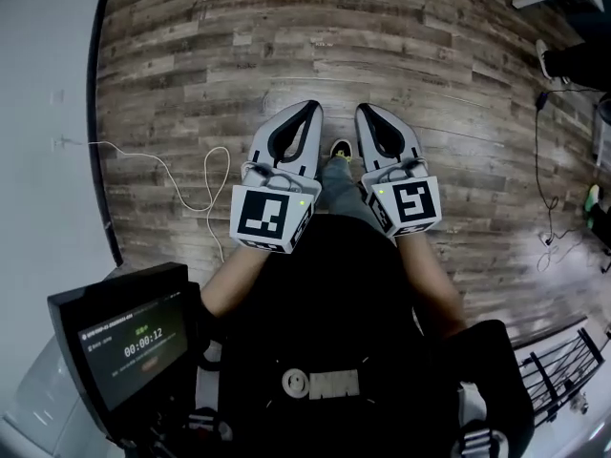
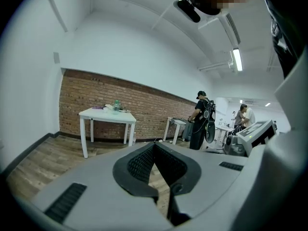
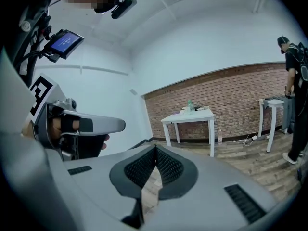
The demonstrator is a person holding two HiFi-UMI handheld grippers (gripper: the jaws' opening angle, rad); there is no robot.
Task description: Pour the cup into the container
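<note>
**Head view, left to right**
- White wall [image 1: 48, 113]: runs along the left edge.
- Black monitor [image 1: 129, 337]: lower left, with a timer lit on its screen.
- White cable [image 1: 196, 175]: lies looped on the wooden floor [image 1: 286, 36].
- Left claw [image 1: 309, 106]: clenched, tips met, nothing between them. The left marker cube [image 1: 270, 218] sits at its rear. The claw is held over the floor, just beside its partner.
- Shoe [image 1: 341, 149]: shows on the floor between the two claws.
- Right claw [image 1: 367, 110]: clenched, tips met, empty. The right marker cube [image 1: 412, 203] sits at its rear.
- Black wire rack [image 1: 563, 365]: lower right corner.

**Gripper views, left to right**
- White table [image 2: 108, 114]: stands against a brick wall [image 2: 86, 93], well apart from both claws.
- On the table top: one greenish vessel [image 2: 116, 106], upright, with low things [image 2: 98, 108] just beside it. All are too small to tell cup from container.
- Second table [image 2: 175, 123]: stands farther right along the same wall.
- Person in black [image 2: 199, 121]: wears a backpack and stands at the second table.
- More people [image 2: 244, 115]: stand beyond that person, in a brighter area.
- In the right gripper view, the left claw shows at the left edge, gripped by a hand.
</note>
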